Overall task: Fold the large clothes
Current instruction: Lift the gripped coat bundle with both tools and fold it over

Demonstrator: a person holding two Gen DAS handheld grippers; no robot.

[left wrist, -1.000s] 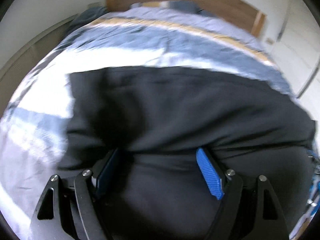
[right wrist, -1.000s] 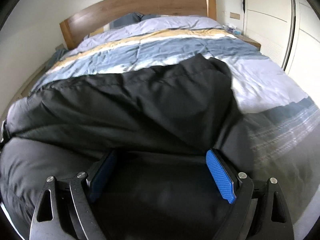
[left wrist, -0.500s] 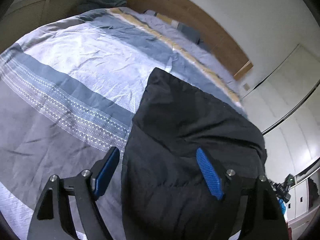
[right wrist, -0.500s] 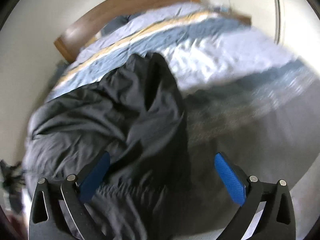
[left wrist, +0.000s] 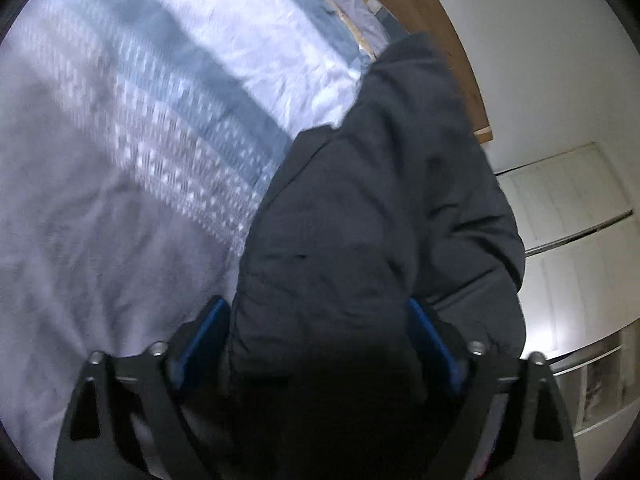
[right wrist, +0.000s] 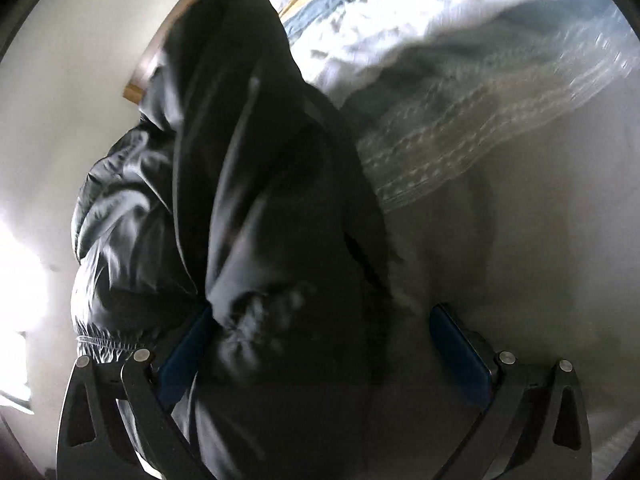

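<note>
Black jacket [left wrist: 376, 216] on striped duvet [left wrist: 132, 128], wooden headboard [left wrist: 448, 32], white wardrobe doors [left wrist: 572, 216] beyond

Black jacket [left wrist: 380, 220]; blue, white, grey striped bedspread [left wrist: 140, 120] (patterned bands).

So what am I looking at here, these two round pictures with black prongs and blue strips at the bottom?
Each picture comes from a camera mounted on a hand-held gripper; a person carries one in each hand. The round shape is the fisheye lens. The black prongs with blue pads are the gripper's two fingers.

One view looks along the left gripper, the other along the right gripper.

The dark bulky thing is a black padded jacket, lying on a bed with a striped duvet and a wooden headboard.

The left jaws are opening with jacket fabric between them. The right jaws stand wide open, fabric filling only one side of the gap.
</note>
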